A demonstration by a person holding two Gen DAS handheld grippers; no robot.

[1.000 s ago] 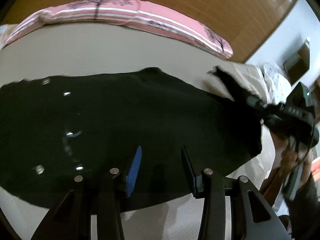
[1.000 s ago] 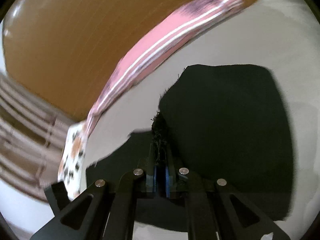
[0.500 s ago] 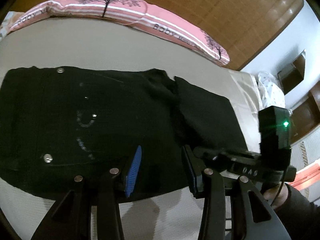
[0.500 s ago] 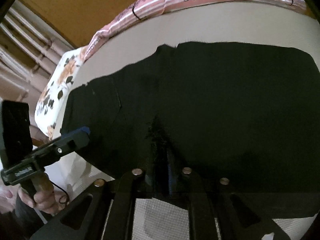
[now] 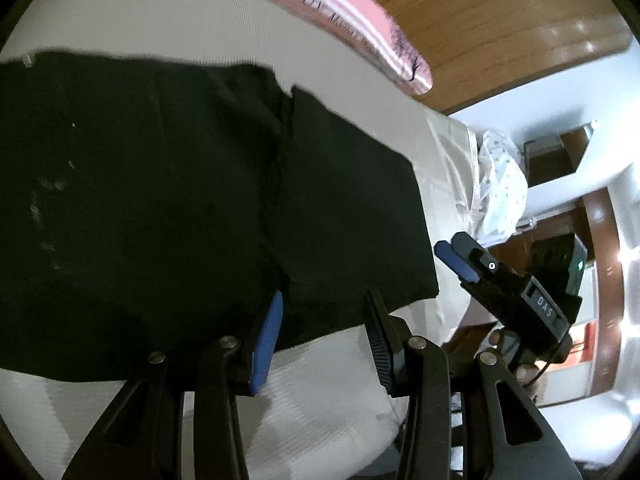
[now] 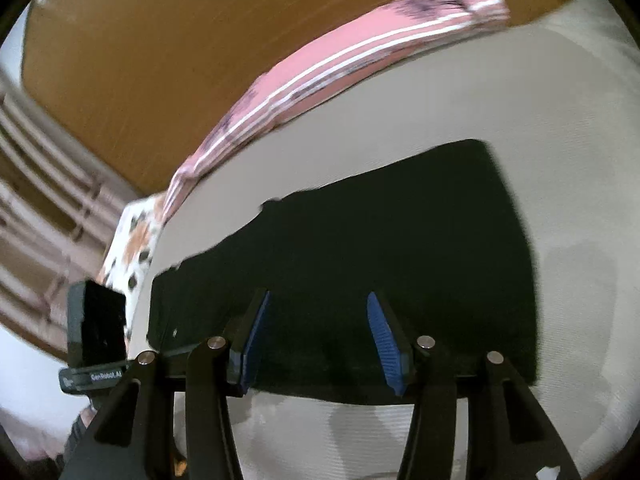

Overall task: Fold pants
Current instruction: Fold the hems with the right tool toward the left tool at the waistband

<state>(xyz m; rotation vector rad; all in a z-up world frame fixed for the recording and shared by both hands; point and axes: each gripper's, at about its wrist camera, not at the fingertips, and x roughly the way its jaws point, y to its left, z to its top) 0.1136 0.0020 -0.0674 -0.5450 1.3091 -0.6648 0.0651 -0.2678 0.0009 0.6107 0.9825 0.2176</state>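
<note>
The black pants [image 5: 168, 200] lie flat on the pale bed [image 5: 320, 392], with one layer folded over along a seam line near the middle. My left gripper [image 5: 322, 312] hovers open over their near edge, nothing between its pads. To the right of the pants, off their corner, is my right gripper [image 5: 456, 254], held by a hand. In the right wrist view the pants [image 6: 400, 248] spread as a dark rectangle. My right gripper [image 6: 318, 316] hangs above their near edge, its jaws opening and empty. The left gripper's housing [image 6: 96, 328] shows at the left.
A pink striped pillow [image 5: 360, 32] lies along the far side against a wooden headboard [image 6: 160, 60]. A floral pillow [image 6: 136, 248] sits at the bed's left end. A white spotted cloth [image 5: 500, 184] hangs past the right edge. The bed's near edge is close below both grippers.
My right gripper, shut on a bunch of black fabric before, has let it go and opened, then drawn back to the pants' edge. The pants now lie flat. The left view has swung right.
</note>
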